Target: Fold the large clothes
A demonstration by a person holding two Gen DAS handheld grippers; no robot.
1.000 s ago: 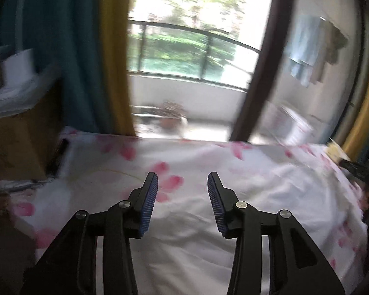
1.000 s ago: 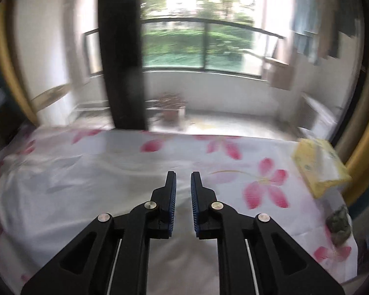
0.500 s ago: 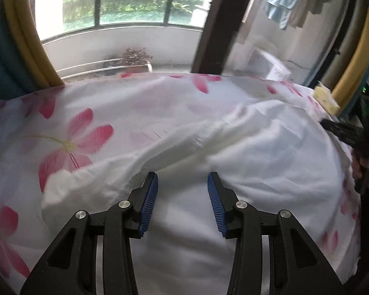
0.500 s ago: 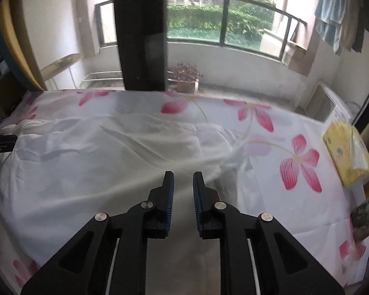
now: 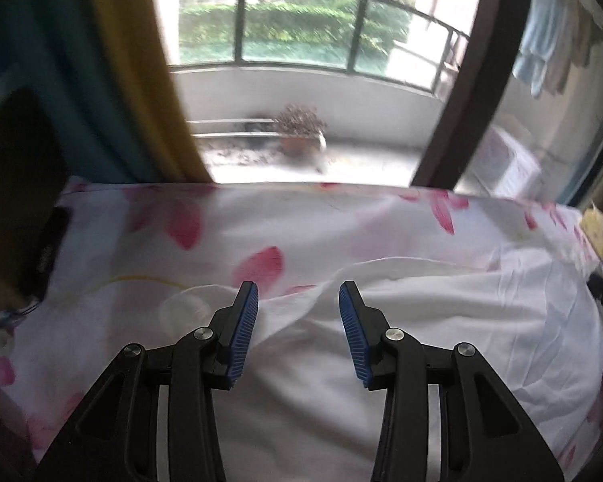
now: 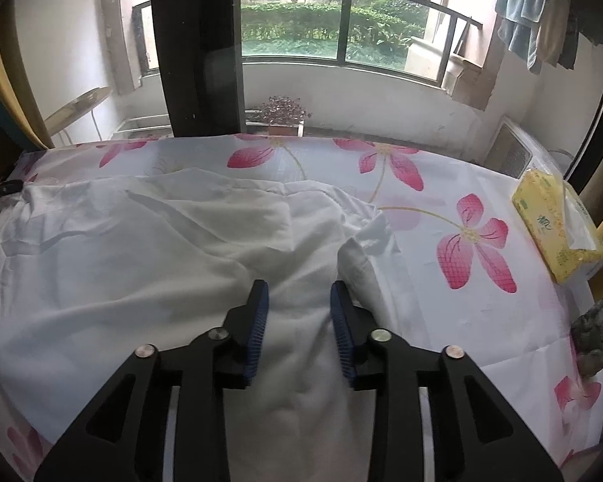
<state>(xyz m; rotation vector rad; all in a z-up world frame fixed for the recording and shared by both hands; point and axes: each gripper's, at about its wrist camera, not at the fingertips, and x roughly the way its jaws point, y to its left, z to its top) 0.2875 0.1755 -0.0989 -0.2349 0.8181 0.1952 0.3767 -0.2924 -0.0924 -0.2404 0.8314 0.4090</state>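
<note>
At frame bottom, right claw (image 6: 298, 309) is releasing over white garment (image 6: 148, 261), nothing gripped; left claw (image 5: 298, 313) is hovering released.

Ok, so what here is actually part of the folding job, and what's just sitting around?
Part of the job:
- white garment, rumpled
- left gripper, open above it
- right gripper, jaws opening over the cloth

Just lying about:
- floral sheet underneath
- yellow tissue pack
- potted plant
- hanging laundry
</note>
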